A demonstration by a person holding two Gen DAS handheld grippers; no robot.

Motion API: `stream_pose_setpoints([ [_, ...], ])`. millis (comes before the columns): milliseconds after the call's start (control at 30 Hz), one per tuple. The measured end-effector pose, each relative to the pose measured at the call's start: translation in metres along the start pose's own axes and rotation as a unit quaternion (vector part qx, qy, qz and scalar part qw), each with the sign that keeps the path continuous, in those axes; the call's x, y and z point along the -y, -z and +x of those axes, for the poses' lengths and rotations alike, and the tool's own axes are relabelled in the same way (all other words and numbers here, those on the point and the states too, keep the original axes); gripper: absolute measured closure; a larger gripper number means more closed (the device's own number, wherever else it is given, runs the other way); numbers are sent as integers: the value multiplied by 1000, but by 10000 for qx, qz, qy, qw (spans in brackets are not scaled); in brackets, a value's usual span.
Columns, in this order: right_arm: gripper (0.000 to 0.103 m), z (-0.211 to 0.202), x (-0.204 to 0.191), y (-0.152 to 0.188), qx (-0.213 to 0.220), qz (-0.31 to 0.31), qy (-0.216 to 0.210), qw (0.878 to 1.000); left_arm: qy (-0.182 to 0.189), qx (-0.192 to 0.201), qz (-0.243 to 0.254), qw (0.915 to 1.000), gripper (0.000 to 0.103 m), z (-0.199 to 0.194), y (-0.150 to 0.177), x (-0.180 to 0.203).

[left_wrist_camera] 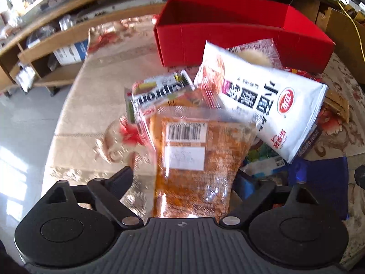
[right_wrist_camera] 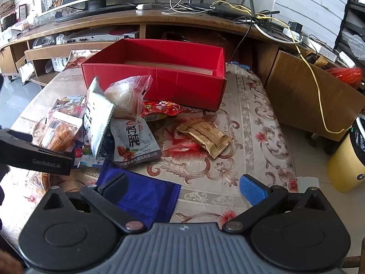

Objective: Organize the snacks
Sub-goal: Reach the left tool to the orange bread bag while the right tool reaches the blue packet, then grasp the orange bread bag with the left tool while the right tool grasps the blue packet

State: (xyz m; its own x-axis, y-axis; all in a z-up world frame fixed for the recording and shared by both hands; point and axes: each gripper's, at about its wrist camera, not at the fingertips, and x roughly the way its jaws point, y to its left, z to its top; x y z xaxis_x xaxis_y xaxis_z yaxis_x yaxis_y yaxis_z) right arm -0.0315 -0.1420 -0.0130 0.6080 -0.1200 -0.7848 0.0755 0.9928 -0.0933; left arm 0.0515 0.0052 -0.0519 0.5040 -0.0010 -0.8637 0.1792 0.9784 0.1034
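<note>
Snacks heaped on a flowered table (right_wrist_camera: 251,137) in front of an open red box (right_wrist_camera: 159,80), nothing gripped as far as can be seen.

On the left, left gripper (left_wrist_camera: 186,177) spread wide around an orange packet (left_wrist_camera: 200,159) lying barcode-up on the pile, near finger clear of the wrapper, far pad hidden behind the packet's edge, so no telling about contact there. Just beyond, a white bag (left_wrist_camera: 269,105) tilted against the heap, leaning toward the box's front wall. On the right, right gripper (right_wrist_camera: 182,182) wide open and empty above a blue packet (right_wrist_camera: 146,196) flat on the cloth. Farther out, a gold packet (right_wrist_camera: 203,137) alone, apart from the pile and short of the box.
</note>
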Motion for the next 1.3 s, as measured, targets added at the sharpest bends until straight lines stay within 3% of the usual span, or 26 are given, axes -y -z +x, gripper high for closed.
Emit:
stream_pose_setpoints([
  [167, 0, 3, 7, 1, -44, 64, 14, 10000, 298, -38, -106, 9995, 24, -2, -2, -3],
  [300, 0, 5, 9, 2, -134, 70, -40, 9999, 284, -18, 7, 9996, 35, -7, 1, -3],
  [433, 0, 4, 6, 4, -181, -110, -90, 9997, 411, -39, -3, 9991, 39, -11, 4, -7],
  [600, 2, -2, -2, 2, -259, -657, -642, 9954, 556, -64, -49, 9984, 42, -12, 5, -12],
  [800, 6, 8, -28, -1, -299, -2226, -1117, 9680, 662, -95, 10, 9978, 44, -12, 6, -17],
  [967, 13, 32, -40, -8, -618, -2903, -1561, 9421, 709, -119, 50, 9974, 42, -11, 7, -18],
  [1033, 17, 47, -45, -10, -841, -2886, -1706, 9384, 721, -124, 79, 9973, 40, -10, 7, -17],
  [1100, 17, 55, -42, -14, -925, -2563, -1922, 9428, 721, -112, 112, 9973, 39, -11, 9, -15],
  [1200, 29, 59, -33, -12, -1157, -2034, -2089, 9495, 722, -118, 110, 9973, 37, -10, 8, -15],
  [1300, 34, 53, -28, -5, -1295, -1822, -2032, 9533, 708, -126, 116, 9973, 37, -9, 8, -15],
])
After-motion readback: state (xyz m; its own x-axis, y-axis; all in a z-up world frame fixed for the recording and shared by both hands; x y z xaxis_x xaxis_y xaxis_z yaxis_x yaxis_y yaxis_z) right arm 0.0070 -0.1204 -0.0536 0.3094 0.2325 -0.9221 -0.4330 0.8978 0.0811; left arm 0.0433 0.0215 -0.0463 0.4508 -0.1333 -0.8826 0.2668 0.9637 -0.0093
